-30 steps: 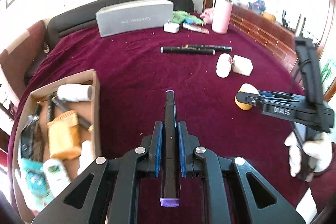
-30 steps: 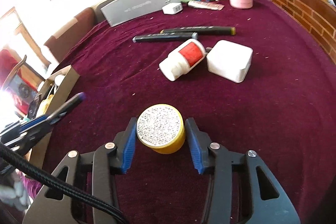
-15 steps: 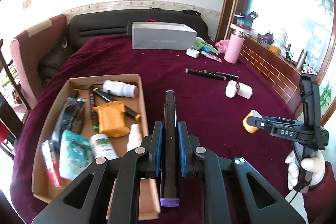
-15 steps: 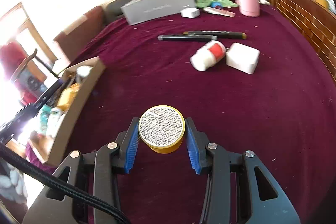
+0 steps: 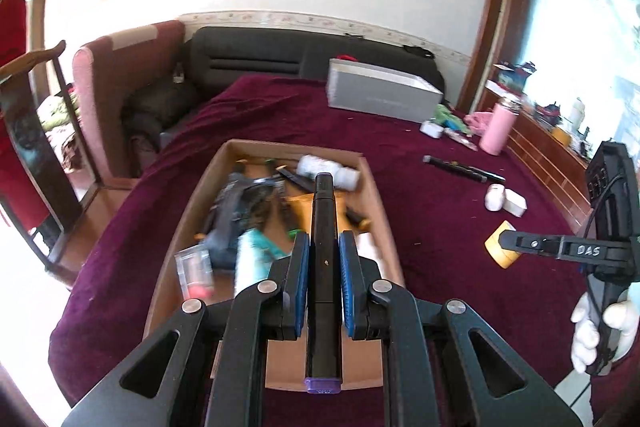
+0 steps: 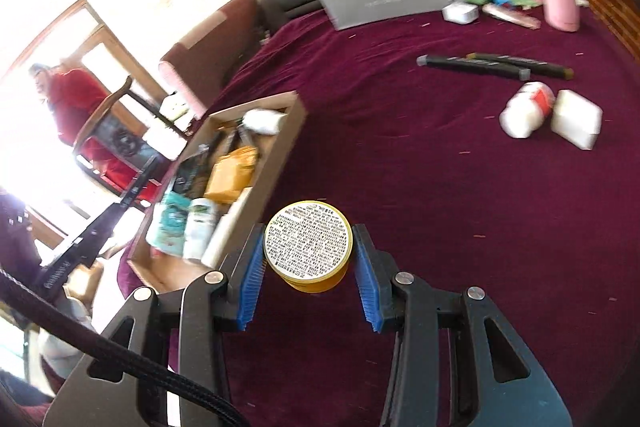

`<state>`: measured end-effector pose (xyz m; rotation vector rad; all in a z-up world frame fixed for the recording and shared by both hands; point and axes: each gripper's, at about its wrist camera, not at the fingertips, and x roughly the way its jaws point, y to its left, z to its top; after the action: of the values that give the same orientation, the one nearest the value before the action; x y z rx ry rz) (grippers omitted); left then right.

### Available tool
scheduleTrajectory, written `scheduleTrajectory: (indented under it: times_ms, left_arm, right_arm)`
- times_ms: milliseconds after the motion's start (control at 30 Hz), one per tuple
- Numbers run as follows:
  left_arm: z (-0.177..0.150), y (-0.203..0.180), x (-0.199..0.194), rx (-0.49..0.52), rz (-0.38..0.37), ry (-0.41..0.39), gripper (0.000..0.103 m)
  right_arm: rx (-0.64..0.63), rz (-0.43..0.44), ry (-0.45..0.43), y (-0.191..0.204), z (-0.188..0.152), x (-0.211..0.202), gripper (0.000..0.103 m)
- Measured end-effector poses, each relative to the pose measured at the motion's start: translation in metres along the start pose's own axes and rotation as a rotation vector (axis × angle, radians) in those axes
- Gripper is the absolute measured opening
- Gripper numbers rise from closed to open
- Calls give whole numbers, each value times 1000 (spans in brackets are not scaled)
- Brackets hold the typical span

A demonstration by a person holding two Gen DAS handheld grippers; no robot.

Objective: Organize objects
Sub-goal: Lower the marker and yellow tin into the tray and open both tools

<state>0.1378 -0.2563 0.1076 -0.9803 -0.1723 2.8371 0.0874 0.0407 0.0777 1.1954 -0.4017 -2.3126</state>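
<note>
Your left claw (image 5: 324, 281) is clenched on a black marker w/ purple cap (image 5: 323, 259), already over the cardboard box (image 5: 378, 203), which holds a good pile of stuff. Your right claw (image 6: 308, 277) grips the yellow round tin (image 6: 309, 246), box just to its left. Left to do, far ahead of that claw on the maroon tabletop (image 6: 440, 187): two dark markers (image 6: 472, 66), white bottle w/ red label (image 6: 524, 109), white block (image 6: 576, 123).

Your box (image 5: 376, 195) contents smear with blur, so the packets can't be told apart. The marker (image 5: 323, 267) hides the box's middle, and the tin's (image 6: 308, 247) label is too small to read.
</note>
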Motion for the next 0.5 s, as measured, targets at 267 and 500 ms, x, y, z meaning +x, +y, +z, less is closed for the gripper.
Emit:
scheduleTrajectory:
  times_ms: [267,500]
  left_arm:
    - [-13,45,15,-63,58,25,12]
    - [-26,67,28,-84,77,65,12]
  right_arm:
    - [-48,78,74,44,10,46,40]
    - [-103,104,143,80,17,87,41]
